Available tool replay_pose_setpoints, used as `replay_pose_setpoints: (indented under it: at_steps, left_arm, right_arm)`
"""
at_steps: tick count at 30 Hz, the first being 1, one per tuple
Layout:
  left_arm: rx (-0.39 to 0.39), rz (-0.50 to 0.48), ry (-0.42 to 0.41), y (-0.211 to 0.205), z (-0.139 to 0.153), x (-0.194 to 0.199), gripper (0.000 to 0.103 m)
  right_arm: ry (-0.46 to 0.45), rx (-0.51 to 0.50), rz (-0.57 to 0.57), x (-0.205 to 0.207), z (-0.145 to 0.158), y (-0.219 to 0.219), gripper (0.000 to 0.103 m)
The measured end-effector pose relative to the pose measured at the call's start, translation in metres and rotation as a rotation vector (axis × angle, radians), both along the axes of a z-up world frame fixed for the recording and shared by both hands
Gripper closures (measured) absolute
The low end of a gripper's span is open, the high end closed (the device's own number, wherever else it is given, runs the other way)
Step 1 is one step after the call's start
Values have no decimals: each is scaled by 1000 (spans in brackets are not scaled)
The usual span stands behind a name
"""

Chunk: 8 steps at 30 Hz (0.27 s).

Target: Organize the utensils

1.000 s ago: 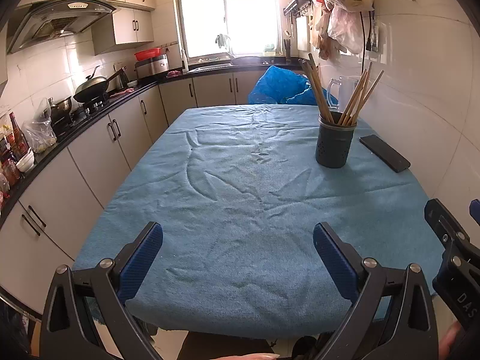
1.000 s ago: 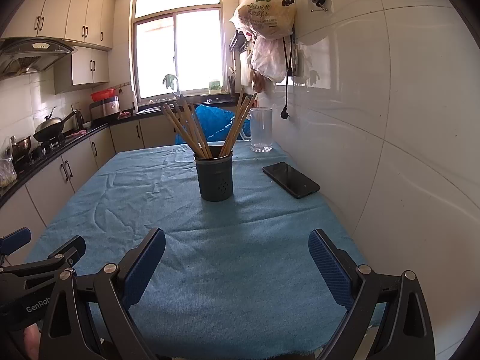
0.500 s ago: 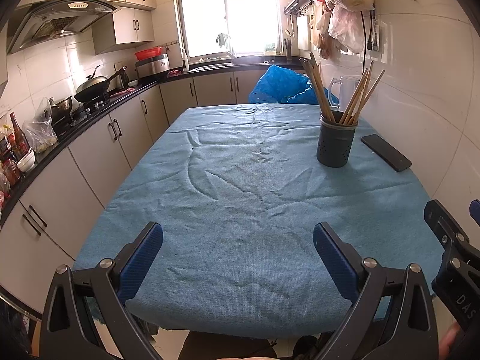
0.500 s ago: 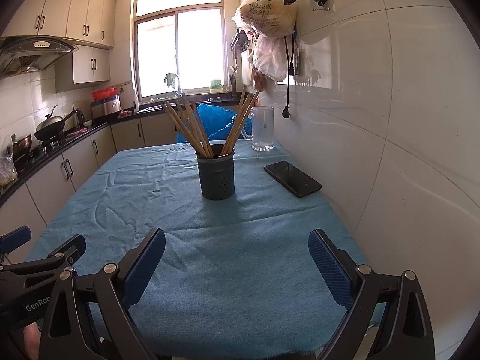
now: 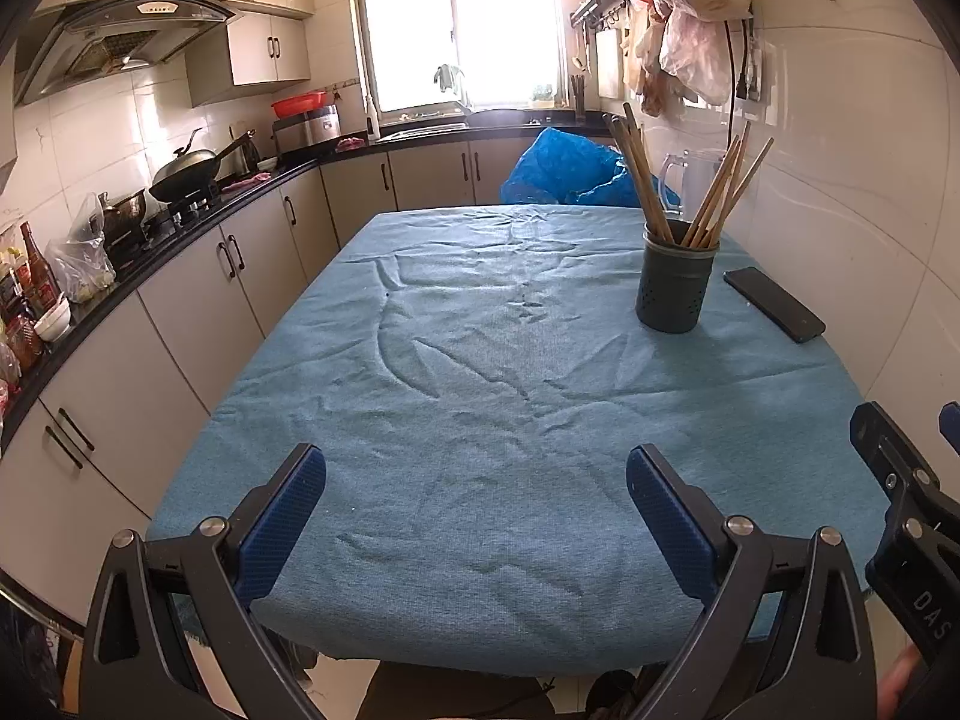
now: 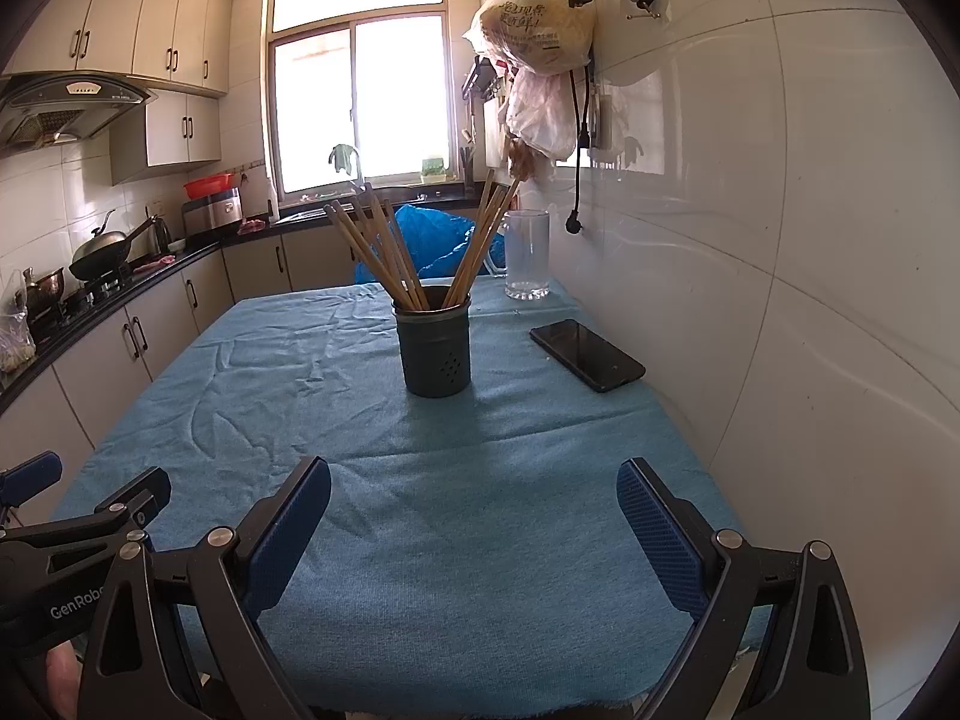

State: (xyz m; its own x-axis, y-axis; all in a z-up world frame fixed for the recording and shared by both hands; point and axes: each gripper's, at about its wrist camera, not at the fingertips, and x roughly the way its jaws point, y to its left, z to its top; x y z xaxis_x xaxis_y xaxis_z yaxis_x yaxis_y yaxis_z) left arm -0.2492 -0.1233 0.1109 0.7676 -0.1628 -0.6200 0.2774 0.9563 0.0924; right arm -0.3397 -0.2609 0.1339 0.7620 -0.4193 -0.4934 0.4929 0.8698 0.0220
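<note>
Wooden chopsticks (image 6: 384, 252) upright in dark holder (image 6: 435, 354) on cloth (image 6: 456, 528)

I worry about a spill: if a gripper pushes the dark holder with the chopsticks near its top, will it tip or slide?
The holder looks tall and narrow, so a high push would probably tip it. The chopsticks lean outward far above the rim, likely raising its balance point. The wrinkled blue cloth may catch the base, so smooth sliding seems doubtful.
</note>
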Motion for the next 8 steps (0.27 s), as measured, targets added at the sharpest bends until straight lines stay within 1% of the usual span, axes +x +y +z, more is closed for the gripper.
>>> replay_pose_setpoints:
  at_steps: [4,6,8]
  left_arm:
    - [-2,16,16,4,-3,5,3]
    - [0,23,10,6,-3,9,3]
    - [2,25,11,9,-1,19,3]
  right_arm:
    - [9,7,1,1,-3,1,5]
    - [18,13,5,3,-7,1,5]
    - [26,32,16,7,-10,-3,5]
